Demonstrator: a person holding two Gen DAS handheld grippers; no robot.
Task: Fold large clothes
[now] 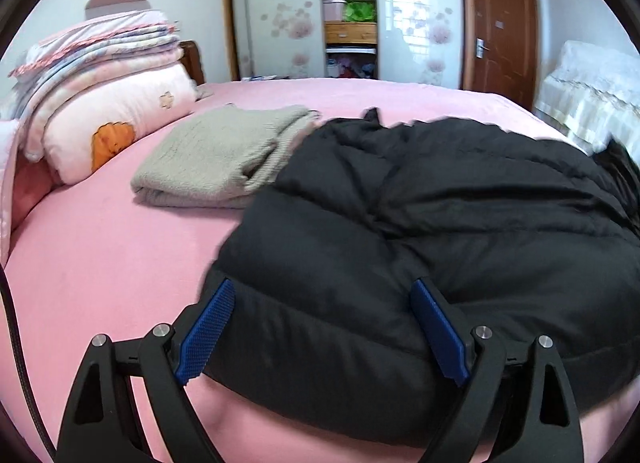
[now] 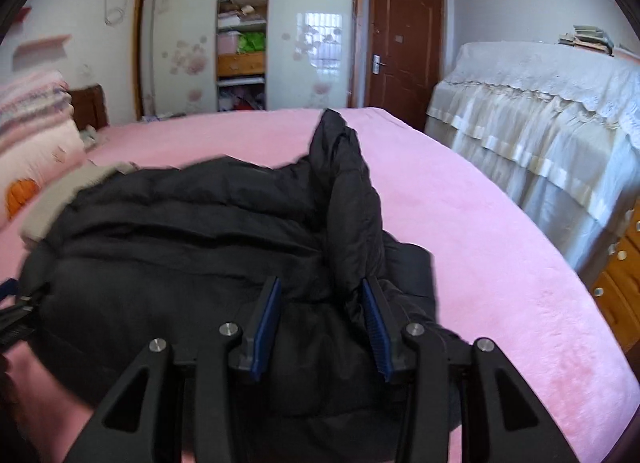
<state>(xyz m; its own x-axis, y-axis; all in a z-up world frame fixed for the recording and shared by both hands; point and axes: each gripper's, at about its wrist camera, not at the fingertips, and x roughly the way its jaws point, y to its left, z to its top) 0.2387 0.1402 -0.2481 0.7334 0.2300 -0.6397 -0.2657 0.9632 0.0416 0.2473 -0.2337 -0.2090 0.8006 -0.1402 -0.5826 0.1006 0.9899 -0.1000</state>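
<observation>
I am holding my left claw wide open astride the near edge of the black jacket, gripping nothing, while my right claw is standing partly open around a bunched ridge of it, not clamped. The jacket is lying on the pink bed, just beside a folded grey sweater. I am judging this as mid-fold: next both claws need closing on the hem to carry it over.

Lighting: bright, even daylight; window glare reflected on the glossy wardrobe door at upper centre. Shadows: soft, faint. Distortion: strong fisheye bowing, black vignette at corners. Blur: motion smear on the black jacket, edges soft.
</observation>
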